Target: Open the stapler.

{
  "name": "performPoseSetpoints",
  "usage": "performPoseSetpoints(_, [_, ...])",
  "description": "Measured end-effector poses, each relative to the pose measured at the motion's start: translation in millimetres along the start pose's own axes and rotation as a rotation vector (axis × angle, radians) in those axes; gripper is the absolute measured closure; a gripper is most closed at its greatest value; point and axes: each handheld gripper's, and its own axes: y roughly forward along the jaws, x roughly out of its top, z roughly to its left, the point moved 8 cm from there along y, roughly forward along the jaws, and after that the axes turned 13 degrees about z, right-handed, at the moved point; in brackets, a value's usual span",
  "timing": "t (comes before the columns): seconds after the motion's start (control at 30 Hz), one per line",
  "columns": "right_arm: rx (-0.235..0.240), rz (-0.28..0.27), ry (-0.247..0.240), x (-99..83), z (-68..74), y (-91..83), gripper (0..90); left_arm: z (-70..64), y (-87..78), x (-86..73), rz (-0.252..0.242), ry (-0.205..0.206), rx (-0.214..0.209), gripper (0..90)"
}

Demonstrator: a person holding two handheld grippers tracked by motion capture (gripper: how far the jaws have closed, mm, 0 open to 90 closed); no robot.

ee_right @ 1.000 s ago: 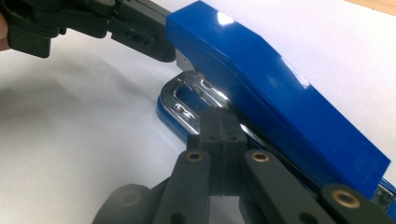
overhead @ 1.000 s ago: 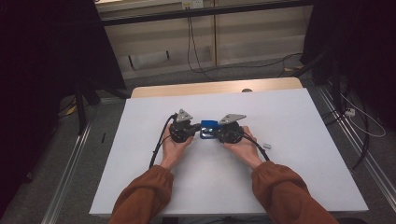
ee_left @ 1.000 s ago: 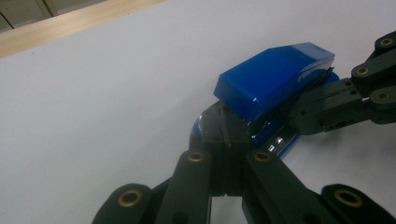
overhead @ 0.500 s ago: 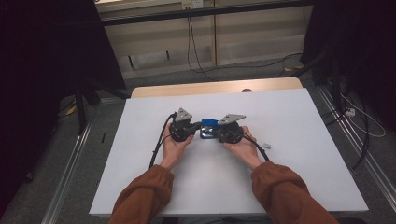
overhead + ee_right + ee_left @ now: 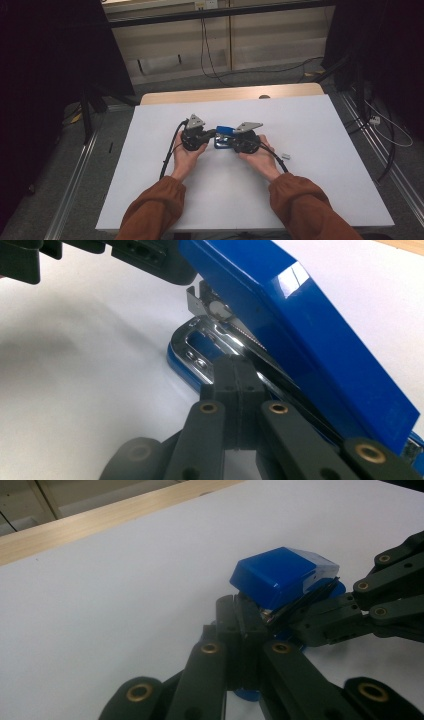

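Blue stapler [image 5: 224,136] is sitting in the middle of the white table [image 5: 310,200], right between the two grippers. From the high view it is looking like a small blue blob, but the right gripper view is showing much more: the blue lid [image 5: 310,335] is tipping up, and the shiny metal part [image 5: 200,347] under it is showing. The left gripper view is showing the blue top [image 5: 280,575] from the other end, with the right gripper's black arms coming in from the side. The left gripper [image 5: 245,612] is looking pressed together at the stapler's end (I cannot tell just what it is pinching). The right gripper [image 5: 234,370] is squeezed together too, touching the metal part. Both hands [image 5: 187,155] are lying low on the table, palms turned in, with brown sleeves [image 5: 155,212] reaching in from the bottom.
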Motion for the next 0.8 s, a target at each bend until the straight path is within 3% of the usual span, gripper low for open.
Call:
performPoseSetpoints(0.13, [-0.008, 0.002, -0.017, 0.2, 0.5, 0.0, 90.0, -0.3, -0.8, 1.0, -0.002, 0.001, 0.001, 90.0])
performPoseSetpoints(0.8, [0.002, -0.001, 0.004, -0.1, 0.0, 0.0, 90.0, -2.4, -3.2, 5.8, -0.025, -0.003, -0.003, 90.0])
